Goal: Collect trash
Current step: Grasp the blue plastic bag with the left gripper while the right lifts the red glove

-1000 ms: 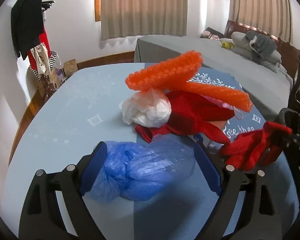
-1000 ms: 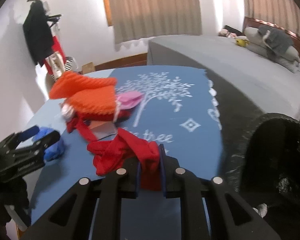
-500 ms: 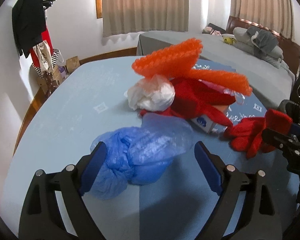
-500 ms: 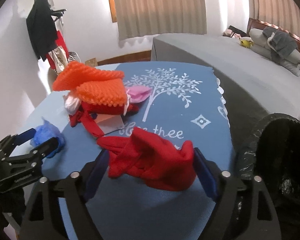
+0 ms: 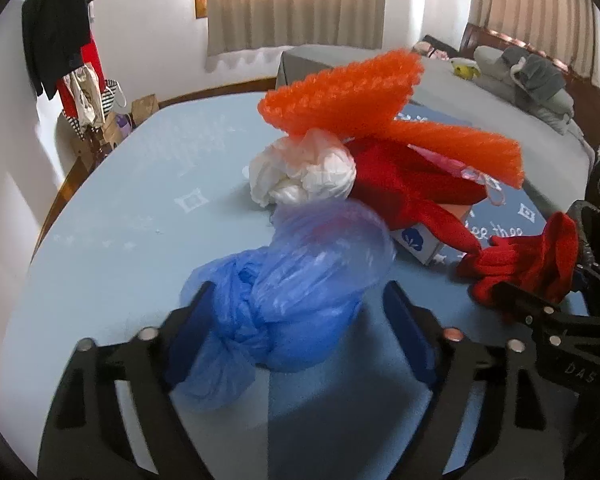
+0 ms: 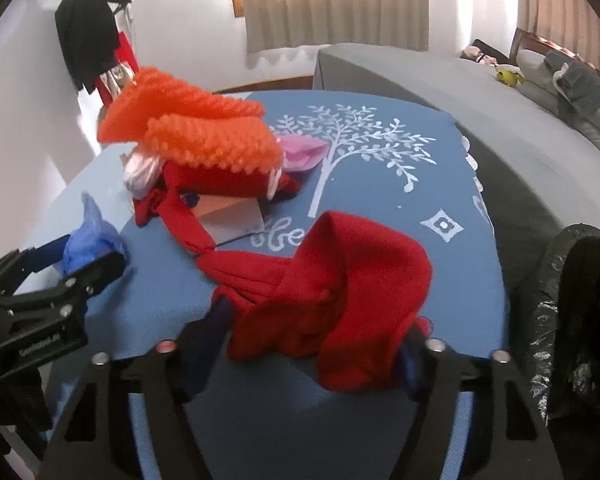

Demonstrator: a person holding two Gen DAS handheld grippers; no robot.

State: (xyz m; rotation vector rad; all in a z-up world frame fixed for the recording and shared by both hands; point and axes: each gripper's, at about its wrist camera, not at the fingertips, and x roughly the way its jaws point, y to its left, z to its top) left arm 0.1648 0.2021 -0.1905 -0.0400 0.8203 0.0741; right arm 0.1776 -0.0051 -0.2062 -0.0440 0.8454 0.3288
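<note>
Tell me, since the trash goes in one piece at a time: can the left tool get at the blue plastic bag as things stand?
Probably yes: the blue plastic bag already sits between the left tool's closing jaws, with nothing lying over it.

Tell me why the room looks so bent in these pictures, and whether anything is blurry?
Both views come through fisheye lenses, so walls and the table's edge curve and the corners go black. Left wrist view: the blue plastic bag's top is smeared. Right wrist view: the red cloth up close looks soft, and daylight glows through the curtains.
</note>
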